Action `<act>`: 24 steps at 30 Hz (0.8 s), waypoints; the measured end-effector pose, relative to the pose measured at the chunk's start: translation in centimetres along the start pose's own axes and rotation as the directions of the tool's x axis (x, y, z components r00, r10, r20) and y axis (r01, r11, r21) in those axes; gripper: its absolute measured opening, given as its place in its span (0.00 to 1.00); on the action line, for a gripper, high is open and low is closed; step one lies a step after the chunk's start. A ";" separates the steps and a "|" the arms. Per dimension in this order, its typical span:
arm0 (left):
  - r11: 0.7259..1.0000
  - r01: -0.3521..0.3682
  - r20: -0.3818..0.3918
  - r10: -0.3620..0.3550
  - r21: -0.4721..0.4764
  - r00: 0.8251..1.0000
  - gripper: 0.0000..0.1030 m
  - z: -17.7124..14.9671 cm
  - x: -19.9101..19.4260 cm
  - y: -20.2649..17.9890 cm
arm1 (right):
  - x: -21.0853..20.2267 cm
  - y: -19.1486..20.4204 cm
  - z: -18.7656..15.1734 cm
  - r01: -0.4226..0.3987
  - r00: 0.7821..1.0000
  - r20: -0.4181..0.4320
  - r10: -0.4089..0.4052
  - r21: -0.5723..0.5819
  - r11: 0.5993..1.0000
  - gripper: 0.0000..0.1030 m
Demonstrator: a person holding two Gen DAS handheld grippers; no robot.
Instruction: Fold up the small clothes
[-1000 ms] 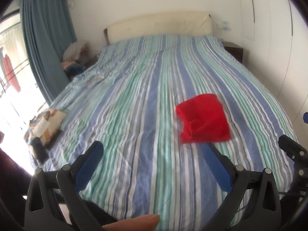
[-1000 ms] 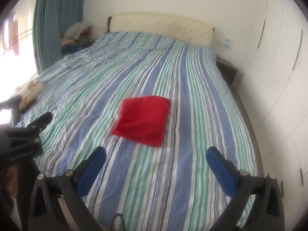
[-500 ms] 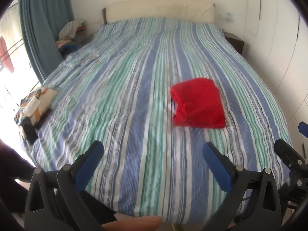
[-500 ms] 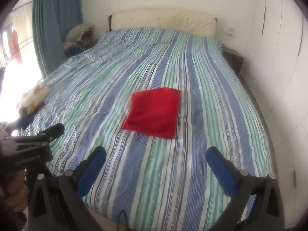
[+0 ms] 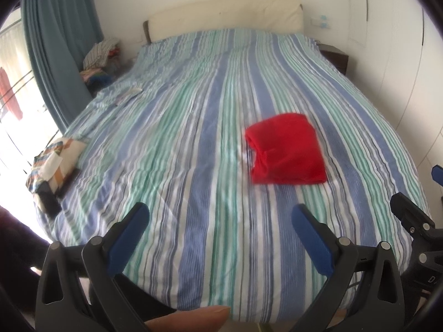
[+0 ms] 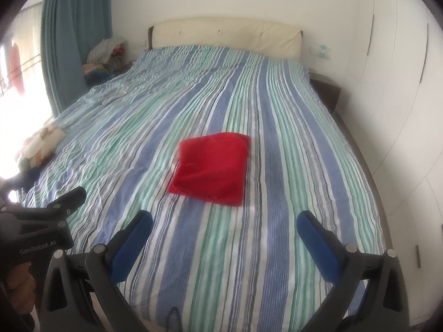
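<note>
A folded red garment [image 5: 286,149] [image 6: 211,171] lies flat on the striped bed [image 5: 180,127] [image 6: 290,127], right of the bed's middle and toward its foot. My left gripper [image 5: 220,220] is open with nothing between its blue pads, held back over the foot edge, well short of the garment. My right gripper [image 6: 225,228] is open too and holds nothing, also back from the garment, which lies ahead between its fingers. Each gripper's body shows at the edge of the other's view.
A folded patterned pile [image 5: 56,163] rests on the bed's left edge. Clothes are heaped on a stand [image 5: 101,55] by the blue curtain [image 5: 58,41]. A dark nightstand [image 5: 333,56] and white wardrobe doors [image 6: 401,96] line the right side. A fingertip [image 5: 193,319] shows at the bottom.
Both grippers have drawn back and up from the bed, so more of it and its foot edge show. The red garment has stayed where it lay.
</note>
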State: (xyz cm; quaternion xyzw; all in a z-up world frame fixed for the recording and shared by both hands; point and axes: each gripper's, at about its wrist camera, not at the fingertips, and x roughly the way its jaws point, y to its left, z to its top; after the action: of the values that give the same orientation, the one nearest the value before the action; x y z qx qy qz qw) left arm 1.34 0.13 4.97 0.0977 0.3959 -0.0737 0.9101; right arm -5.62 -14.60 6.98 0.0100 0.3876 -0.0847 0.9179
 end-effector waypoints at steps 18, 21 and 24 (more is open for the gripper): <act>1.000 0.020 -0.002 -0.020 0.016 1.000 0.99 0.1 -0.5 -0.9 | -0.3 -0.3 -0.3 0.044 0.999 -0.005 -0.044 0.010 0.999 0.99; 0.999 0.022 -0.002 -0.021 0.024 1.000 0.99 0.1 -0.4 -1.2 | -0.3 -0.6 -0.4 0.048 0.999 -0.006 -0.048 0.014 0.999 0.99; 0.999 0.018 -0.002 -0.018 0.038 1.000 0.99 0.0 -0.4 -1.5 | -0.3 -0.8 -0.5 0.050 0.999 -0.010 -0.050 0.018 0.999 0.99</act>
State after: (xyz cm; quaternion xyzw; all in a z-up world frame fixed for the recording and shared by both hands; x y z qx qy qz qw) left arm 0.74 -1.32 5.13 0.1113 0.3960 -0.0895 0.9071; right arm -6.32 -15.30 6.85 0.0089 0.3911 -0.1112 0.9136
